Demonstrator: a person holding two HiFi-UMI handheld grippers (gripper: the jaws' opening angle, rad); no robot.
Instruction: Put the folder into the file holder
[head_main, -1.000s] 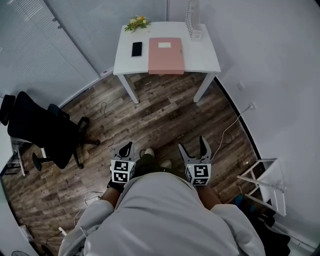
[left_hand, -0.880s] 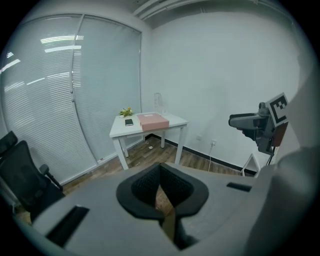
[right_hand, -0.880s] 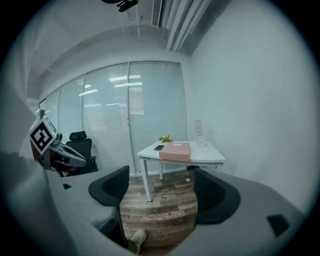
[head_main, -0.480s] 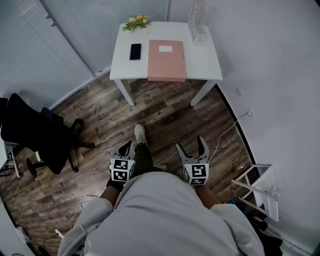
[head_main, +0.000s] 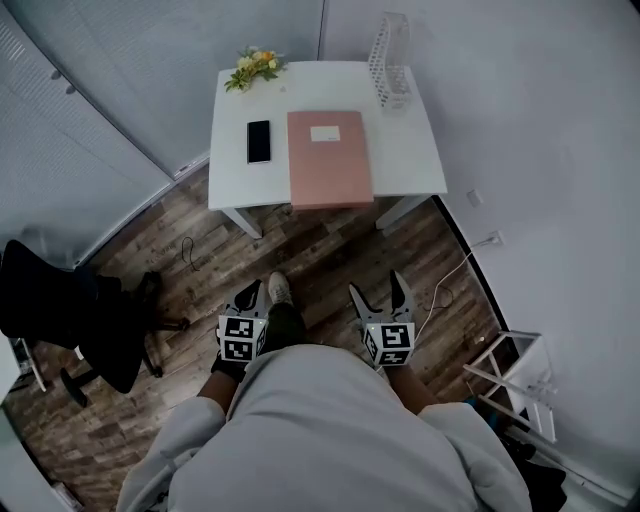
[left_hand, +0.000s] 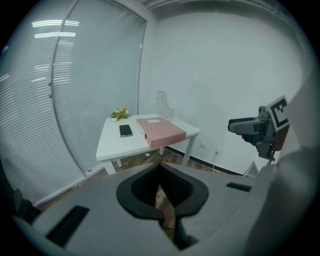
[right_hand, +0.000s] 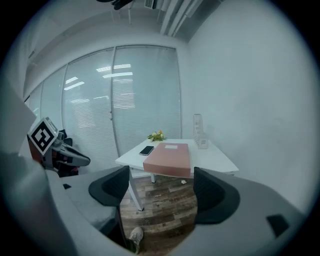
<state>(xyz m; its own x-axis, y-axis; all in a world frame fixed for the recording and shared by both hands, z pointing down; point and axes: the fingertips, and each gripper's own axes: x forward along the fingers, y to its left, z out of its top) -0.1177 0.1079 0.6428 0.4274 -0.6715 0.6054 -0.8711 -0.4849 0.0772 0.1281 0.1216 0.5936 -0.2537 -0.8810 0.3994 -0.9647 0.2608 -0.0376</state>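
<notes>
Operator: person in a grey top (head_main: 330, 430) stands on the wood-plank floor (head_main: 330, 250), with one shoe (head_main: 278, 288) forward between the two tools.
Left gripper (head_main: 251, 293): held low in front of the body. Jaws are pressed together, and the left gripper view shows only a thin slit of floor between them. It carries nothing.
Right gripper (head_main: 378, 290): held level with the left one and near it. Jaws are spread wide, and the right gripper view shows only floor and table through the gap. It carries nothing.
Office chair (head_main: 70, 320): black, on the floor to the left, well apart from the table.
Rack (head_main: 515, 375): white frame low on the right, near the wall.
Cable (head_main: 450, 270): pale lead running across the floor from a wall socket (head_main: 490, 240) on the right.
Table (head_main: 410, 150): white, well ahead of both grippers, standing in the corner of the room.
Folder (head_main: 328, 158): pink, lying flat in the middle of the table with a white label near its far end. Its near edge juts just past the table's near edge. Neither gripper touches it.
Smartphone (head_main: 258, 141): black, lying flat just left of the folder, with a small gap between them.
File holder (head_main: 388, 72): pale and perforated, upright at the table's far right corner. It stands beyond the folder's far right corner and apart from it.
Flowers (head_main: 252, 66): small yellow and green bunch at the table's far left corner.
Blinds (head_main: 60, 110): pale slats covering the glazing on the left.
</notes>
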